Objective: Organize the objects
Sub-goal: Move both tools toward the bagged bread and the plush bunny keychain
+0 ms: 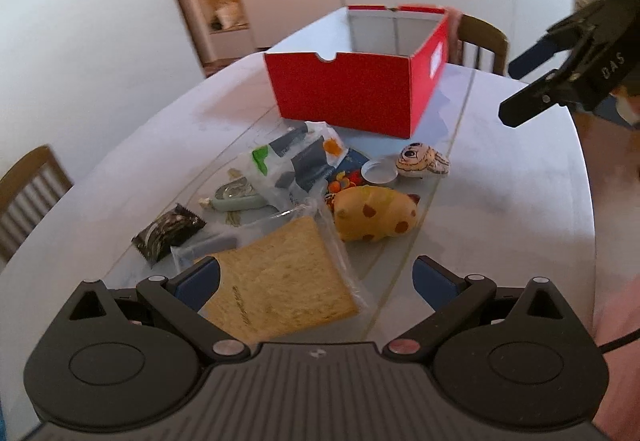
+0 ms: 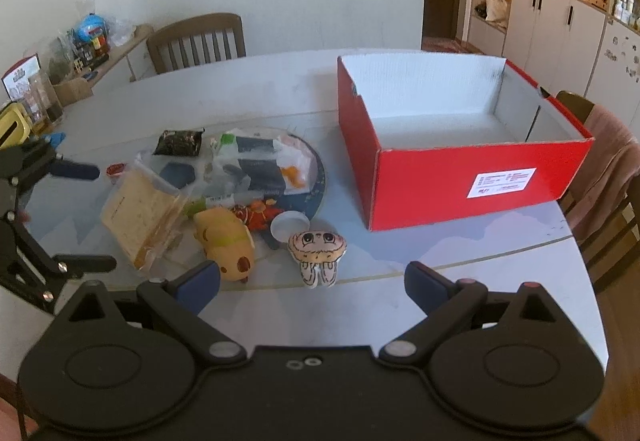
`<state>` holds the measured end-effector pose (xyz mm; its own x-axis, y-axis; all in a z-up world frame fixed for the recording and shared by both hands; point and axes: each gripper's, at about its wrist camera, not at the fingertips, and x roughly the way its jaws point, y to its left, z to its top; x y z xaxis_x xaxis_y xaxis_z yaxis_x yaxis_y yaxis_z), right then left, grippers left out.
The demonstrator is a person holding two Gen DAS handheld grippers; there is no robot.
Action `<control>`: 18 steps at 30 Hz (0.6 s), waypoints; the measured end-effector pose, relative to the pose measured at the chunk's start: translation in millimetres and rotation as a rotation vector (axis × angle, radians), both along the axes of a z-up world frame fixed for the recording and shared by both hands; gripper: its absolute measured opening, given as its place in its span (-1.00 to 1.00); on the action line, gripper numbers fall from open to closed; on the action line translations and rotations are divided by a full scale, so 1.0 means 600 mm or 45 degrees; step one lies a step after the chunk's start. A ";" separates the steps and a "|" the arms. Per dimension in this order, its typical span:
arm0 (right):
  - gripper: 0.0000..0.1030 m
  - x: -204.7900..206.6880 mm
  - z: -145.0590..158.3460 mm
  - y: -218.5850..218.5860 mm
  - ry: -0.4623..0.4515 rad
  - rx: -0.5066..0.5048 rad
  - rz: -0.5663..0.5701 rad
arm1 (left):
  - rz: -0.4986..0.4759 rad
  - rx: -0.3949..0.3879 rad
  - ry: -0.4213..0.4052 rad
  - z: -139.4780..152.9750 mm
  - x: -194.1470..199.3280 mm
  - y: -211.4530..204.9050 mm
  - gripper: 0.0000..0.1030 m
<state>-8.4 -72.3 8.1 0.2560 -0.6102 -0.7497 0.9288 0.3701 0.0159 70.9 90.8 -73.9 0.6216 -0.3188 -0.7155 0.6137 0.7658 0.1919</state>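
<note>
Red box empty, clutter heaped beside it. Our left gripper and right gripper spread, holding nothing. Risk, we judge: bread bag slips, overlapping wrappers drag along.

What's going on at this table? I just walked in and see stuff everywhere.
A person holds a gripper in each hand over a table strewn with small things. The left gripper is open above a bagged slice of bread; the right gripper is open near a small big-eyed plush. The red box looks empty, so nothing seems sorted yet.
</note>
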 end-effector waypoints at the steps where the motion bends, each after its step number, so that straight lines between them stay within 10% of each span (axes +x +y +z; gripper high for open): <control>1: 0.92 0.003 -0.003 -0.003 0.007 0.006 0.002 | -0.030 0.004 0.006 -0.001 0.007 0.004 1.00; 18: 0.92 0.033 -0.032 -0.036 0.042 0.120 -0.043 | -0.777 0.315 -0.013 -0.027 0.079 -0.001 1.00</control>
<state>11.3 -93.7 -10.9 0.2106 -0.5444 -0.8119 0.9413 0.3372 0.0180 118.5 90.1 -90.0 0.3882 -0.4431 -0.8081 0.9212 0.2131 0.3257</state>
